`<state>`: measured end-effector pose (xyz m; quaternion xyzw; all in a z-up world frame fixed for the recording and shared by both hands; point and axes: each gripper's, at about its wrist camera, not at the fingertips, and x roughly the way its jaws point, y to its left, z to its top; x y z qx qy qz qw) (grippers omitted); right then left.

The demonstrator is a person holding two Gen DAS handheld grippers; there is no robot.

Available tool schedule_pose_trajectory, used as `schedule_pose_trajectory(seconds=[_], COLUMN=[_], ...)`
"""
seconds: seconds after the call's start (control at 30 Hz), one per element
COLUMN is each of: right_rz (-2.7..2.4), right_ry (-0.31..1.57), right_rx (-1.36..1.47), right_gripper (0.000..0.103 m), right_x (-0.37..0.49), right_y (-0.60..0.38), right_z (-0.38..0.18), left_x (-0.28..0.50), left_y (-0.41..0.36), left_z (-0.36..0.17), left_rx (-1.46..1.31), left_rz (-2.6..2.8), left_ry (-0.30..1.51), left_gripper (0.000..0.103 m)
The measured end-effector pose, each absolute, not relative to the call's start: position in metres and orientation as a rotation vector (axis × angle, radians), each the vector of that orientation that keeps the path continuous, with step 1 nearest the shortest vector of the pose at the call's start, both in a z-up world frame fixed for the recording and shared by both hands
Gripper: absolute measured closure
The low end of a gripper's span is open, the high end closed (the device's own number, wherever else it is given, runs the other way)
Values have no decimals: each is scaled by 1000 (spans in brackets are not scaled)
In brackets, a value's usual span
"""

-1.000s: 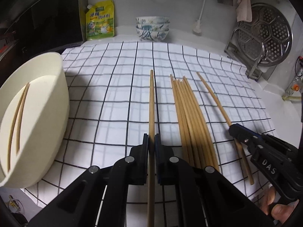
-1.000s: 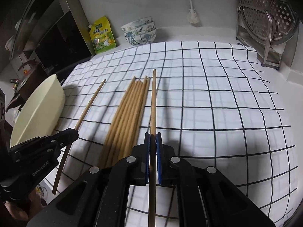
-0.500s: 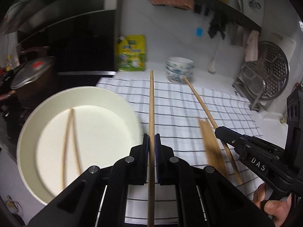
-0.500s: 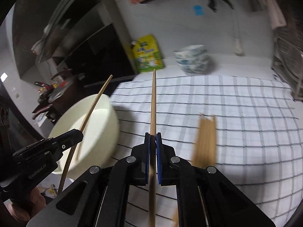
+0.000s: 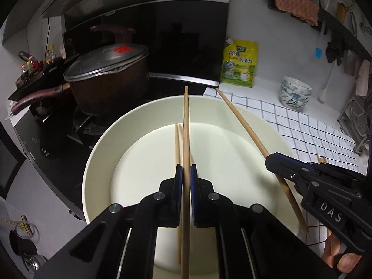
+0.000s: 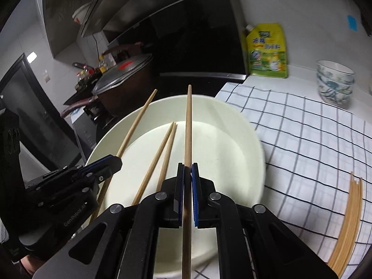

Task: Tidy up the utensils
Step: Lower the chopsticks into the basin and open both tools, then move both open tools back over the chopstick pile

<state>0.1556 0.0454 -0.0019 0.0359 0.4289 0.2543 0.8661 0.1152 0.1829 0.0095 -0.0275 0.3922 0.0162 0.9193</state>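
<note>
My left gripper (image 5: 185,169) is shut on a wooden chopstick (image 5: 186,125) and holds it above a cream bowl (image 5: 104,144). My right gripper (image 6: 187,168) is shut on another chopstick (image 6: 188,125), also above the bowl (image 6: 251,137). Two chopsticks (image 6: 160,155) lie inside the bowl. Each gripper shows in the other's view: the right one (image 5: 269,160) at right, the left one (image 6: 116,161) at left. Several loose chopsticks (image 6: 348,214) lie on the checked cloth (image 6: 302,127).
A lidded brown pot (image 5: 109,74) sits on the black stove left of the bowl. A yellow-green pouch (image 5: 240,64) leans on the back wall. Stacked patterned bowls (image 5: 295,93) stand behind the cloth. A metal rack (image 5: 358,125) is at far right.
Both grippers have lifted their chopsticks off the cloth and moved left over the cream bowl. The bowl now fills the middle of both views.
</note>
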Motion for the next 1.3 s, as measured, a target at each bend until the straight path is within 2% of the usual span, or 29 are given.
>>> schedule_pose_trajectory(seconds=[0.23, 0.4, 0.43, 0.5, 0.57, 0.73, 0.8, 0.9, 0.97, 1.13, 1.23, 1.3], right_rz=[510, 503, 502, 494, 484, 483, 481, 481, 480, 450, 435, 423], right_ry=[996, 987, 975, 964, 954, 925, 920, 918, 915, 873, 846, 838], right_rx=[48, 39, 51, 59, 54, 55, 50, 51, 59, 62, 81, 82], right_gripper=[97, 97, 97, 95, 94, 92, 90, 86, 80, 73, 57, 57], right_x=[167, 166, 165, 165, 163, 158, 155, 151, 149, 136, 128, 122], right_y=[62, 63, 61, 56, 53, 50, 50, 49, 47, 37, 28, 22], right_z=[-31, -33, -32, -30, -27, -20, -18, -17, -16, -6, 1, 4], left_x=[128, 129, 129, 127, 123, 118, 116, 113, 111, 98, 89, 84], left_y=[191, 196, 198, 201, 204, 205, 205, 206, 205, 204, 202, 201], left_z=[-16, -23, -23, -21, -17, -11, -10, -9, -9, -3, 3, 6], left_rx=[-59, -77, -85, -92, -99, -90, -89, -100, -98, -98, -93, -93], left_rz=[36, 53, 57, 74, 85, 110, 115, 112, 117, 132, 137, 135], left_ry=[868, 884, 879, 867, 842, 821, 817, 817, 820, 802, 785, 775], left_gripper=[96, 95, 93, 66, 51, 50, 44, 41, 39, 26, 23, 19])
